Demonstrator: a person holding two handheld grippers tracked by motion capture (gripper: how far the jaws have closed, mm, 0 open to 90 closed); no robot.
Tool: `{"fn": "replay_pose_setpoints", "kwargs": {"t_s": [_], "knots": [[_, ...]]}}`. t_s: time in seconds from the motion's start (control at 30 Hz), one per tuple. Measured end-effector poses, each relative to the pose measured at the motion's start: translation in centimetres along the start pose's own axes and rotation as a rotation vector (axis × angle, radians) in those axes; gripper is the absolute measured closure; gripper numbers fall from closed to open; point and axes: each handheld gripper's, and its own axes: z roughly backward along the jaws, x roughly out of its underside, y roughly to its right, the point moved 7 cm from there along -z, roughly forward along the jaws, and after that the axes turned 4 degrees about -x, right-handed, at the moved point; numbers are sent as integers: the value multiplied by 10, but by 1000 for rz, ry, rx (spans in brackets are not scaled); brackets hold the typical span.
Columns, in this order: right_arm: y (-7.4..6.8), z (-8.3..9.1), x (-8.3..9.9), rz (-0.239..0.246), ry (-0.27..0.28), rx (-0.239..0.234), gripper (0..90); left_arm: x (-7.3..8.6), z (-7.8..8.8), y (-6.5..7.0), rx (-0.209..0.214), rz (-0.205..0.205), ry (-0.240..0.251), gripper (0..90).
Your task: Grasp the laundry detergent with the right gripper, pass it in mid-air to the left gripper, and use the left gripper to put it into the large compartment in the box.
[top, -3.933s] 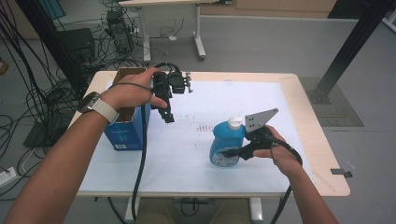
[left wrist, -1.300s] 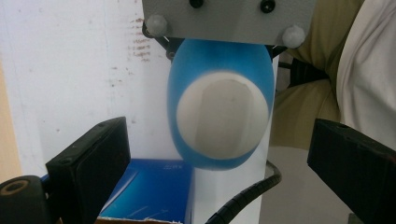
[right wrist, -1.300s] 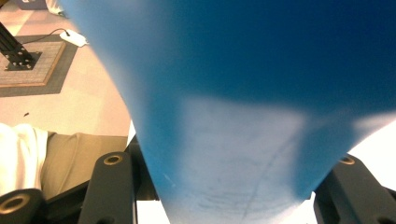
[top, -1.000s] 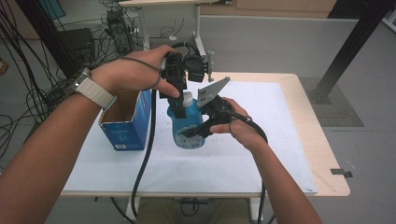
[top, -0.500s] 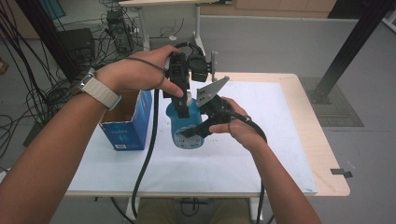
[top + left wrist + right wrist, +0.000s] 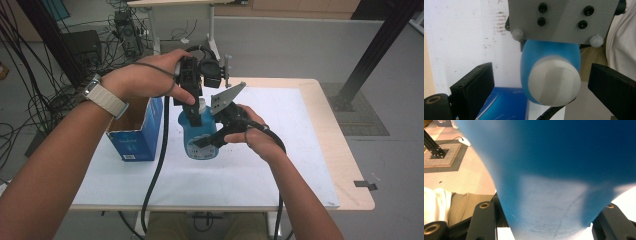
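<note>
A blue bottle with a white cap stands upright near the middle of the white mat. My right gripper is shut on its body from the right, and the blue wall sits between the jaws of that gripper in the right gripper view. My left gripper points down over the bottle's top. In the left gripper view the cap lies between the open jaws of the left gripper with a gap on each side. The right gripper's grey plate is above the cap.
An open blue cardboard box stands on the mat just left of the bottle. The white mat covers a wooden table, with bare mat to the right and front. Cables trail from both grippers toward the table's near edge.
Since the oldest frame the right gripper has carried the bottle from the right to the middle, and the left gripper has come from above the box to over the cap. Both are still since.
</note>
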Motion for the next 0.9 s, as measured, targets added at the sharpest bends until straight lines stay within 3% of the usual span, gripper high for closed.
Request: {"fn": "replay_pose_setpoints", "kwargs": {"t_s": [0.9], "knots": [[0, 0, 0, -6, 7, -9, 442, 5, 0, -1, -3, 7, 21, 72]]}}
